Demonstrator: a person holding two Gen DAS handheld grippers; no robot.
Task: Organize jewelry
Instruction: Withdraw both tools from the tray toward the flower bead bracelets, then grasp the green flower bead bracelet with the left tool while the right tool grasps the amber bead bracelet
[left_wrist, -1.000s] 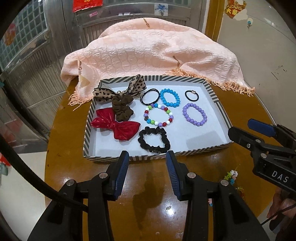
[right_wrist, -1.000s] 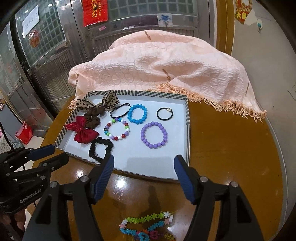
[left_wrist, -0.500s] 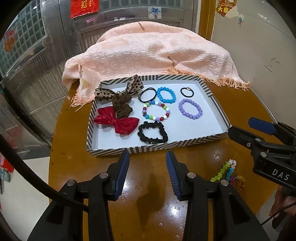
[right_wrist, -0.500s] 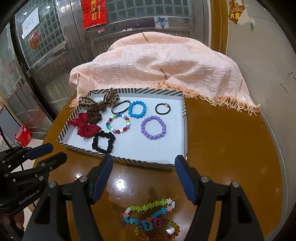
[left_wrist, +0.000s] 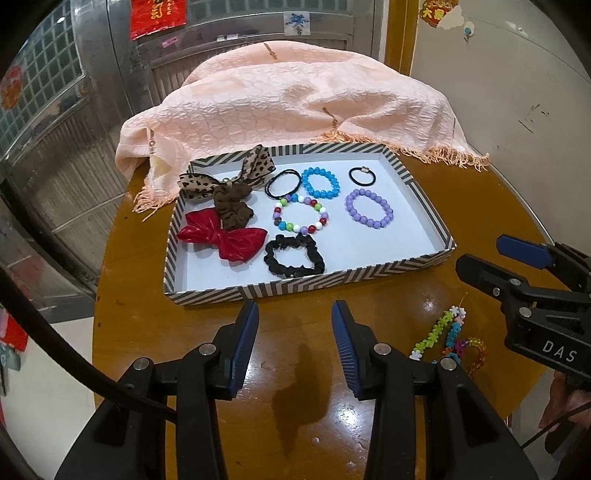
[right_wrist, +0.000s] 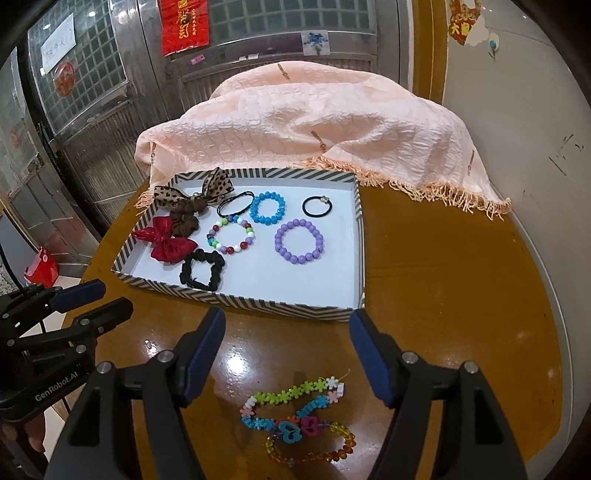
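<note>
A striped-rim white tray (left_wrist: 369, 271) (right_wrist: 258, 295) holds a red bow (left_wrist: 225, 236), a leopard bow with brown scrunchie (left_wrist: 229, 184), a black scrunchie (left_wrist: 293, 254), and blue (left_wrist: 319, 182), purple (left_wrist: 369, 206) and multicolour (left_wrist: 299, 218) bead bracelets. A pile of colourful bead strands (right_wrist: 299, 421) (left_wrist: 448, 332) lies on the table in front of the tray. My right gripper (right_wrist: 288, 347) is open just above and behind that pile. My left gripper (left_wrist: 293, 332) is open and empty over the table near the tray's front edge.
A peach fringed cloth (left_wrist: 295, 96) is heaped behind the tray on the round brown table (right_wrist: 461, 295). Two black hair ties (left_wrist: 362, 176) also lie in the tray. Metal doors and a white wall stand behind. The table's edge is close on the right.
Both grippers have pulled back from the tray toward me. The bead strand pile has come fully into the right wrist view, between the open fingers.
</note>
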